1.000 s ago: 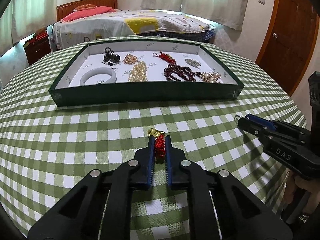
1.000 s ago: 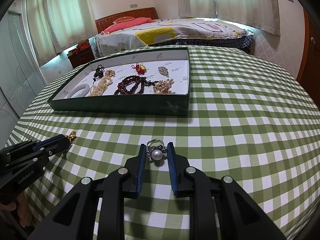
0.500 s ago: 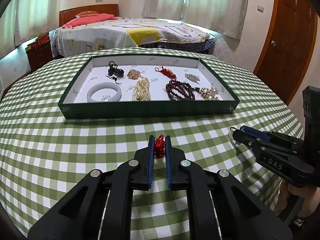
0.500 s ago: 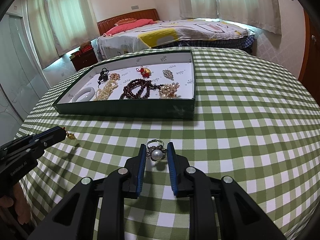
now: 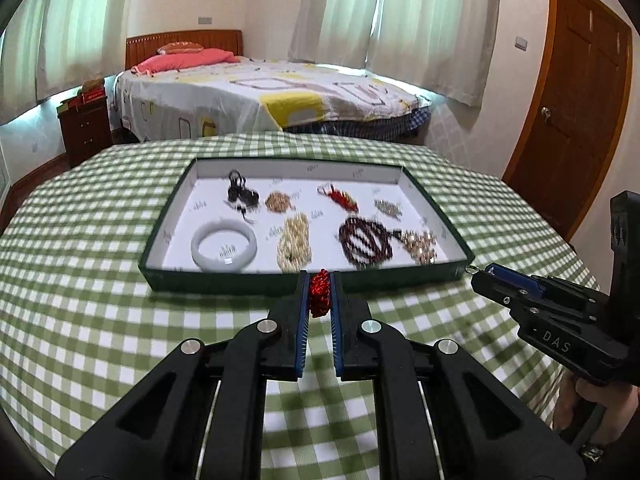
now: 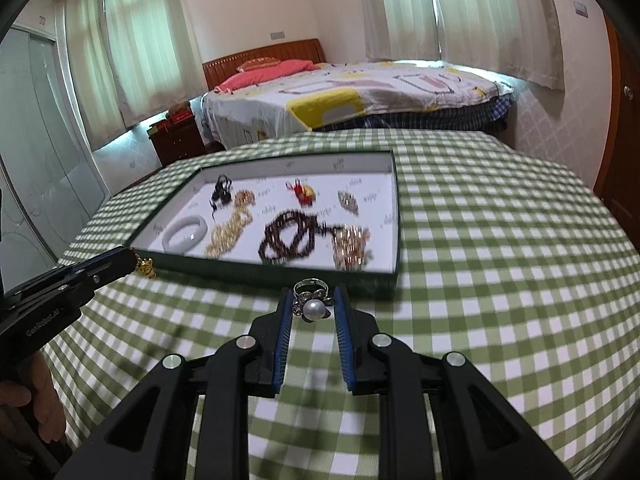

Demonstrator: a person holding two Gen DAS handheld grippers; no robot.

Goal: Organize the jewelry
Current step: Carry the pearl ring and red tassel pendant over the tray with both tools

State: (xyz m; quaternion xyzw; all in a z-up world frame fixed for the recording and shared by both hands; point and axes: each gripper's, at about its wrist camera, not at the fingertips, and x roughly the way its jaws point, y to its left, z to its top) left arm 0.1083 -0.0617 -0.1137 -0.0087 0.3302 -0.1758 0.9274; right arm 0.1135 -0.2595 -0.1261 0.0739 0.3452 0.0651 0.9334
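Note:
My left gripper (image 5: 319,280) is shut on a red beaded charm (image 5: 319,293) with a gold pendant (image 6: 145,268) hanging below it, held above the table just short of the tray's near wall. My right gripper (image 6: 312,298) is shut on a pearl ring (image 6: 311,308), also lifted, near the tray's front right corner. The green tray (image 5: 224,282) has a white floor and holds a white bangle (image 5: 224,245), a pearl strand (image 5: 295,242), dark red beads (image 5: 364,240), a gold cluster (image 5: 420,245), a black piece (image 5: 240,196) and a red charm (image 5: 342,197).
The round table has a green checked cloth (image 5: 80,288). A bed (image 5: 256,96) stands behind it, a dark nightstand (image 5: 86,128) at the left, a wooden door (image 5: 576,112) at the right. The right gripper also shows in the left wrist view (image 5: 478,270).
Both grippers have risen off the cloth with their pieces and moved toward the tray's near wall. The tray's contents have not moved.

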